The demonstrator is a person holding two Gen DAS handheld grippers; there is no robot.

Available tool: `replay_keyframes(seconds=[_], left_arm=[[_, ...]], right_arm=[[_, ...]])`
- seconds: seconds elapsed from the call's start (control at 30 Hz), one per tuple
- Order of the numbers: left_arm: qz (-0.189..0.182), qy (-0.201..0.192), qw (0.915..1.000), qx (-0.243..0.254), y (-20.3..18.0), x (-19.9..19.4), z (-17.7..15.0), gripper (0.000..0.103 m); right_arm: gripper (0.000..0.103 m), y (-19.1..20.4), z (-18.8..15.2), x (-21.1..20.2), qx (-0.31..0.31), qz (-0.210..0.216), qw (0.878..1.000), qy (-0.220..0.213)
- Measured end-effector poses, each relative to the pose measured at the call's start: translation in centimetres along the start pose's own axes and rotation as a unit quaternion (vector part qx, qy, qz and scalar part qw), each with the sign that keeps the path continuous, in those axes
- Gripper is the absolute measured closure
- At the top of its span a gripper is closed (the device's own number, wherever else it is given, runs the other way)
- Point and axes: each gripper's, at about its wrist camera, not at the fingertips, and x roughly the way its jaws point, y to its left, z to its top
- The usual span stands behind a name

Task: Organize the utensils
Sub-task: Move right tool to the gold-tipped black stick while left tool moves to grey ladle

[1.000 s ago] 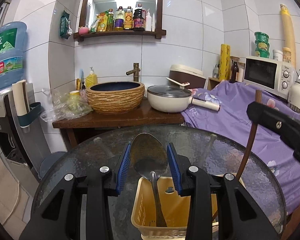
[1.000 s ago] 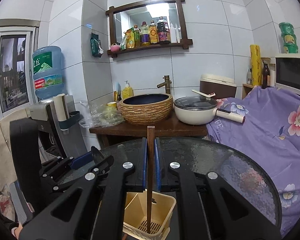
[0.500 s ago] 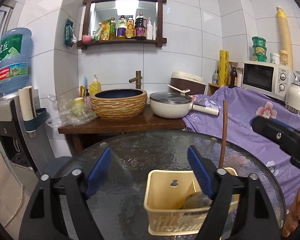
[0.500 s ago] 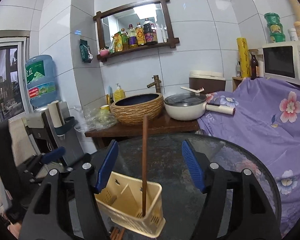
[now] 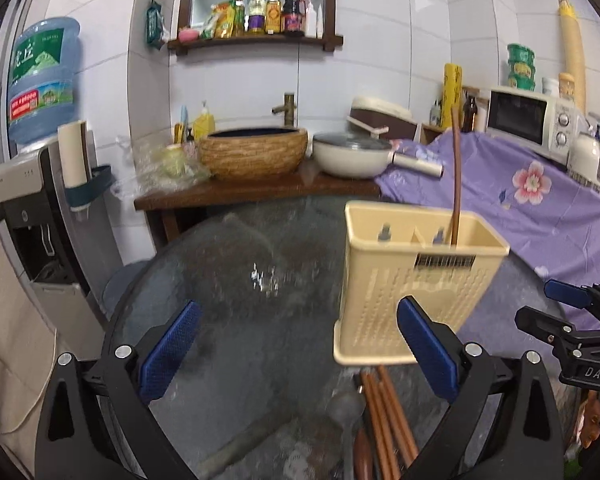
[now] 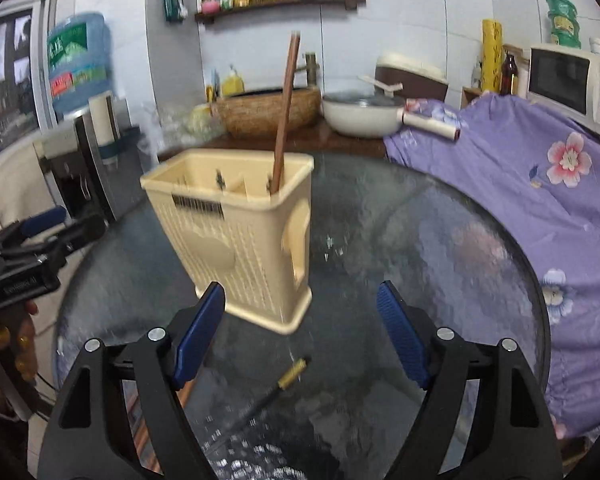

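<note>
A cream slotted utensil caddy (image 5: 416, 280) (image 6: 240, 240) stands on the round glass table (image 5: 240, 260) (image 6: 420, 240). One brown chopstick (image 5: 456, 184) (image 6: 286, 112) stands upright in its right compartment. My left gripper (image 5: 298, 308) hovers low in front of the caddy, jaws opening wide with nothing pressed between them. Below it lie several brown chopsticks (image 5: 388, 420) and a metal spoon (image 5: 346, 408). My right gripper (image 6: 300, 292) is also opening and holds nothing. A black chopstick with a gold tip (image 6: 288, 376) lies under it.
Behind the table a wooden counter (image 5: 260, 192) carries a woven basin (image 5: 252, 152) and a white pan (image 5: 352, 156). A purple flowered cloth (image 6: 540, 168) covers the right side, with a microwave (image 5: 528, 120) on it. A water dispenser (image 5: 32, 200) stands left.
Both grippers opened and let go: the spoon dropped into the caddy and the chopstick stayed standing in it. Both hands then sank and drew back toward the table's near edge.
</note>
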Motion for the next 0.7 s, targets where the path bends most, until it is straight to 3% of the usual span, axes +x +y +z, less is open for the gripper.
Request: replay_keyframes(seconds=[0.23,0.5,0.7], left_arm=[[-0.014,0.088,0.9960,-0.007,0.4,1.6,-4.8,0.008],[-0.022,0.134,0.9907,0.011,-0.4,2.7,-7.1,0.022],[-0.024,0.145,0.9890,0.015,-1.0,3.3,-7.5,0.023]], right_arm=[[0.028,0.6,-4.4,3.0,0.029,0.014,0.996,0.085],[0.041,1.5,-6.1,5.1,0.027,0.008,0.991,0.130],[0.044,1.5,-6.8,6.3,0.030,0.000,0.987,0.155]])
